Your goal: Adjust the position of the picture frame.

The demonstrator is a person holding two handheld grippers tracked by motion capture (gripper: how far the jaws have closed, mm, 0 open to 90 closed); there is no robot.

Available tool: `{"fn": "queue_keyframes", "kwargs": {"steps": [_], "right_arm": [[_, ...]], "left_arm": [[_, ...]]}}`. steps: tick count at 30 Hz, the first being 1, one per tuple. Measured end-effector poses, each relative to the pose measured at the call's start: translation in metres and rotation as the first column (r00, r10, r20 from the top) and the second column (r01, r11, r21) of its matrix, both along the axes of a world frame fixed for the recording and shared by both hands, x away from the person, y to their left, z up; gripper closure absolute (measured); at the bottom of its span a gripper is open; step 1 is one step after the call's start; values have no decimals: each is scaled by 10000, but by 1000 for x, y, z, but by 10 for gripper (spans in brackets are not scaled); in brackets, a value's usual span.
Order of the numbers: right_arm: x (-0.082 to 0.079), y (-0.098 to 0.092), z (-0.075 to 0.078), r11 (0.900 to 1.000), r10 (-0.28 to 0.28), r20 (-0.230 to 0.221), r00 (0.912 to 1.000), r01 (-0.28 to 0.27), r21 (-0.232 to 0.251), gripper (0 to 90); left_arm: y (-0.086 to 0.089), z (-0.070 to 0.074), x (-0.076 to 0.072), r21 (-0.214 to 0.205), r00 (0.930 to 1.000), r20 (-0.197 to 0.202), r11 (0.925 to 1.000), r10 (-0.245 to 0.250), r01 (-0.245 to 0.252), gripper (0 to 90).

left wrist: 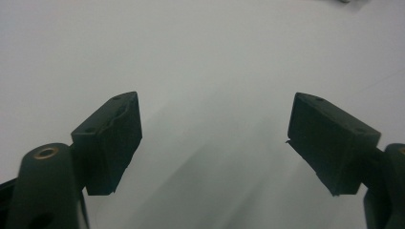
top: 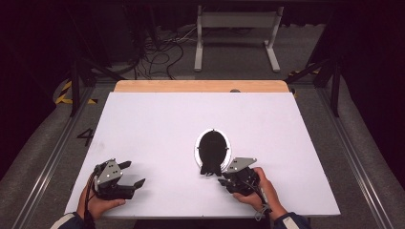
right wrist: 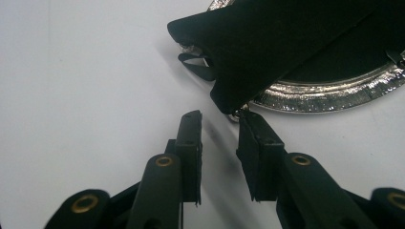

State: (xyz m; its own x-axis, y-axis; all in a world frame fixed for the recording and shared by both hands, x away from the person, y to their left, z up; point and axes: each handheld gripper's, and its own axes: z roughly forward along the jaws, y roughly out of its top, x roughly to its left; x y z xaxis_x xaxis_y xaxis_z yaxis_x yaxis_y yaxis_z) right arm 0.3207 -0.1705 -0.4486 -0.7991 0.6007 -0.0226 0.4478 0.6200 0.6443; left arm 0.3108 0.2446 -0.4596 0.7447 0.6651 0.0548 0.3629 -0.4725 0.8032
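Note:
A black fabric pouch [top: 211, 151] lies on an oval silver tray [top: 197, 149] near the middle of the white table sheet [top: 157, 124]. The pouch's near end hangs over the tray's rim. My right gripper [top: 222, 175] sits just in front of that end, held by a hand. In the right gripper view the jaws [right wrist: 219, 117] stand a narrow gap apart with nothing between them. The pouch [right wrist: 286, 43] has its corner just beyond the right fingertip, and a small black strap loop [right wrist: 196, 64] sticks out beside the tray [right wrist: 329, 93]. My left gripper [top: 136, 173] [left wrist: 212, 129] is wide open over bare sheet at the front left.
A wooden strip [top: 200, 86] runs along the table's far edge. Beyond it on the floor stand a white metal frame [top: 236, 28] and loose cables [top: 162, 52]. Both hands are close to the table's front edge.

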Motion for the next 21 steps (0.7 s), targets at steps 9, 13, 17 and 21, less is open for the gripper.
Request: {"fn": "queue_keyframes", "kwargs": {"steps": [9, 13, 17, 21], "right_arm": [[8, -5, -3, 9962, -318, -460, 9984, 354, 798, 724], [8, -5, -3, 9956, -354, -423, 9985, 389, 852, 716], [8, -5, -3, 9963, -329, -286, 9990, 351, 786, 711], [8, -5, -4, 9957, -363, -302, 9989, 387, 843, 708]], "left_arm": [[-5, -1, 1, 162, 10000, -44, 9998, -74, 74, 189], [-6, -2, 1, 243, 9999, -60, 9996, -131, 132, 189], [-5, -2, 3, 188, 9999, -126, 9998, -103, 105, 188], [-5, -4, 5, 194, 9997, -186, 9997, -173, 176, 188]]}}
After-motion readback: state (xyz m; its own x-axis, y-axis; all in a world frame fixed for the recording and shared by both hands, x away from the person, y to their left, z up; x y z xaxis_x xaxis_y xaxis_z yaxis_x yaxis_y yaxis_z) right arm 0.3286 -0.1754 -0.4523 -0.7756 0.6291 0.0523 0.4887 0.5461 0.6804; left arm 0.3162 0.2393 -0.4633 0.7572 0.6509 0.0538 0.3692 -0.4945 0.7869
